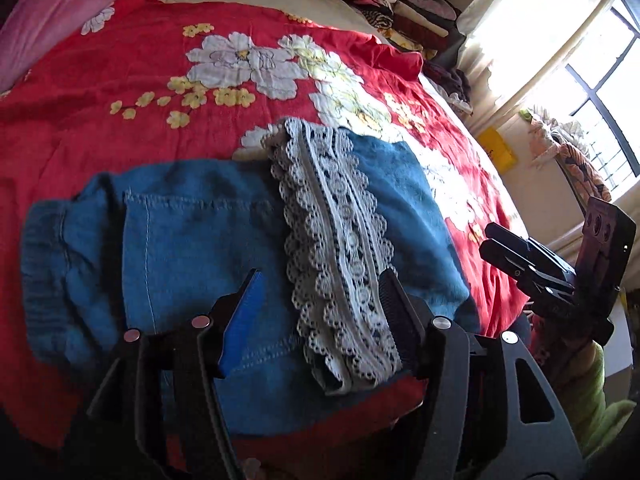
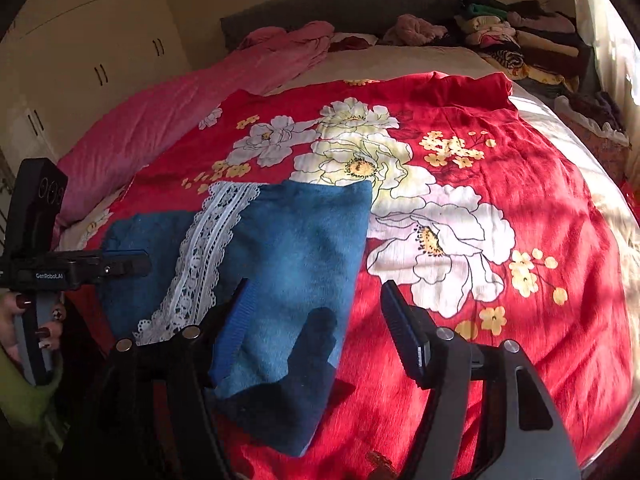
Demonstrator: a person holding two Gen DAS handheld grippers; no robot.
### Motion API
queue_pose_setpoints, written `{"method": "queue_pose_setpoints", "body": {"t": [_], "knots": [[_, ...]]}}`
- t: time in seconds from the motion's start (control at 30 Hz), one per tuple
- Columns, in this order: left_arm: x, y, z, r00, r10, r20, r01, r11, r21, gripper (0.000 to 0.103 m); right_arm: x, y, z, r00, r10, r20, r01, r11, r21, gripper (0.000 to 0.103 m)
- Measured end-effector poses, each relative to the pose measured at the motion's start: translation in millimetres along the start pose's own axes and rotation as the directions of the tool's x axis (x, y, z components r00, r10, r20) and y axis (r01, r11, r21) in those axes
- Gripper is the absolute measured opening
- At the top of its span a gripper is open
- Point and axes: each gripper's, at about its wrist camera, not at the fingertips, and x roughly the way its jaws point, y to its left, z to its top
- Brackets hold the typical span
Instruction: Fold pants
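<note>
The blue denim pants (image 1: 192, 248) lie folded on the red floral bedspread (image 1: 120, 92), with a white lace hem strip (image 1: 340, 264) across the top. They also show in the right wrist view (image 2: 296, 248), lace strip (image 2: 208, 256) on their left part. My left gripper (image 1: 320, 292) is open and empty just above the pants' near edge, its jaws astride the lace. My right gripper (image 2: 316, 300) is open and empty over the pants' right edge; it also shows in the left wrist view (image 1: 504, 244). The left gripper shows side-on in the right wrist view (image 2: 128, 266).
The bedspread (image 2: 520, 200) covers most of the bed. A pink quilt (image 2: 160, 120) lies along the far left. Stacks of folded clothes (image 2: 520, 44) sit at the head right. A bright window (image 1: 600, 100) and a wardrobe (image 2: 80, 40) flank the bed.
</note>
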Motion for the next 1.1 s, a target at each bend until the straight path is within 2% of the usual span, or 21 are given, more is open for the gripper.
{"method": "queue_pose_setpoints", "body": {"t": [0.1, 0.13, 0.23, 0.33, 0.4, 0.5, 0.6, 0.67, 0.7, 0.77, 0.83, 0.87, 0.93, 1.1], "knots": [[8, 1, -19, 0.998, -0.027, -0.052, 0.024, 0.999, -0.044, 0.052, -2, 7, -10, 1.000, -0.008, -0.007, 0.008, 1.000, -0.023, 0.065], [9, 0, -24, 0.998, -0.031, -0.061, 0.028, 0.998, -0.048, 0.052, -2, 8, -13, 1.000, -0.011, -0.008, 0.011, 1.000, -0.022, 0.068], [17, 0, -32, 0.996, -0.039, -0.082, 0.032, 0.996, -0.077, 0.055, 0, 12, -19, 1.000, -0.008, -0.019, 0.008, 1.000, -0.026, 0.069], [27, -9, -37, 0.995, -0.042, -0.091, 0.035, 0.997, -0.073, 0.054, 4, 15, -23, 0.999, -0.027, -0.035, 0.026, 0.999, -0.033, 0.069], [32, -18, -39, 0.995, -0.035, -0.092, 0.032, 0.999, -0.032, 0.014, 6, 18, -25, 0.998, -0.038, -0.041, 0.036, 0.998, -0.046, 0.069], [25, -24, -42, 0.996, -0.016, -0.087, 0.018, 1.000, 0.020, 0.009, -3, 26, -25, 0.999, -0.029, -0.014, 0.028, 0.997, -0.071, 0.069], [4, -32, -49, 0.998, 0.030, -0.055, -0.025, 0.996, 0.090, 0.009, -12, 39, -25, 0.999, 0.039, 0.008, -0.038, 0.994, -0.098, 0.069], [8, -31, -53, 0.995, 0.060, -0.075, -0.051, 0.992, 0.111, 0.011, -5, 50, -27, 0.998, 0.057, -0.021, -0.059, 0.990, -0.127, 0.068], [14, -28, -52, 0.994, 0.074, -0.086, -0.065, 0.993, 0.103, 0.016, 2, 54, -29, 0.998, 0.046, -0.042, -0.052, 0.989, -0.142, 0.068], [22, -23, -53, 0.992, 0.082, -0.098, -0.074, 0.994, 0.085, 0.019, 18, 58, -34, 0.994, 0.012, -0.105, -0.029, 0.986, -0.161, 0.059], [22, -23, -51, 0.992, 0.080, -0.093, -0.072, 0.993, 0.090, 0.022, 35, 53, -43, 0.981, -0.064, -0.182, 0.030, 0.983, -0.181, 0.058], [21, -22, -51, 0.993, 0.078, -0.091, -0.070, 0.993, 0.091, 0.027, 42, 49, -48, 0.973, -0.096, -0.208, 0.056, 0.980, -0.189, 0.058], [23, -23, -51, 0.993, 0.080, -0.091, -0.071, 0.993, 0.095, 0.029, 43, 42, -50, 0.975, -0.073, -0.210, 0.041, 0.988, -0.151, 0.058], [20, -27, -53, 0.992, 0.100, -0.073, -0.091, 0.989, 0.116, 0.032, 29, 45, -46, 0.984, -0.055, -0.170, 0.029, 0.988, -0.149, 0.059]]}}
